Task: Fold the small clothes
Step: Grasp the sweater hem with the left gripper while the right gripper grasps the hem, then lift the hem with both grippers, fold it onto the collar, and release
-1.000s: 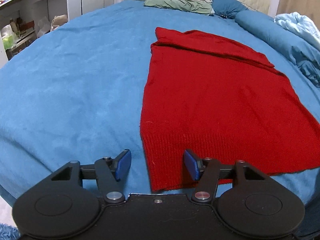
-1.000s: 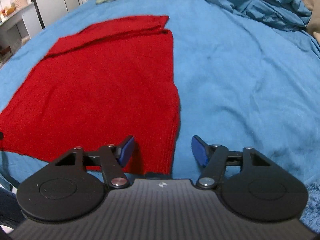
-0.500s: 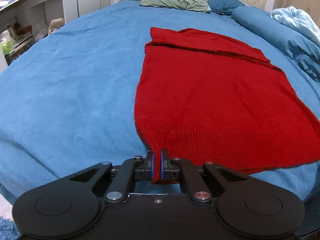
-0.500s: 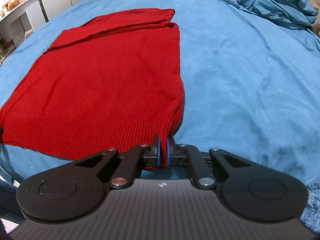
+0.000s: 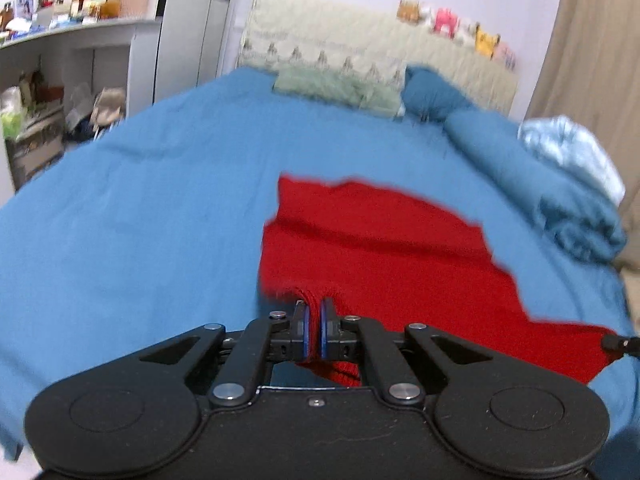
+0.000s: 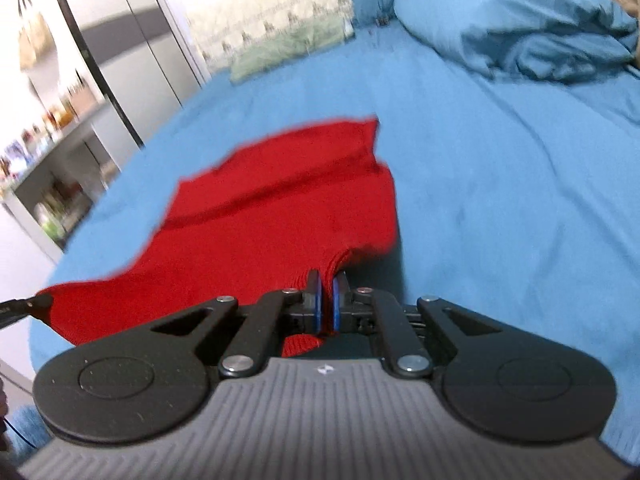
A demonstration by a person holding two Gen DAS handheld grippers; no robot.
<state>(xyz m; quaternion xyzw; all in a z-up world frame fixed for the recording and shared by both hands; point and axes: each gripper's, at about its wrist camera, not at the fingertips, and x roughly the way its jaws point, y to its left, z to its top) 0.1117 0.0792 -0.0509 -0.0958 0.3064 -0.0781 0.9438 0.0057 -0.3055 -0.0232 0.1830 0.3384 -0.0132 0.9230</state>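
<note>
Left gripper (image 5: 314, 318) clamped tight, right gripper (image 6: 327, 294) likewise — both raised

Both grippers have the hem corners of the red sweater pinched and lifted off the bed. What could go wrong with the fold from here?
1. The left gripper and right gripper each pinch only a small bit of the red sweater at its hem; the knit could slip out mid-carry.
2. The hem sags between the two corners, so it may land crooked or bunched.
3. The folded-in sleeve near the collar could shift on the blue bedsheet if the body drags.
</note>
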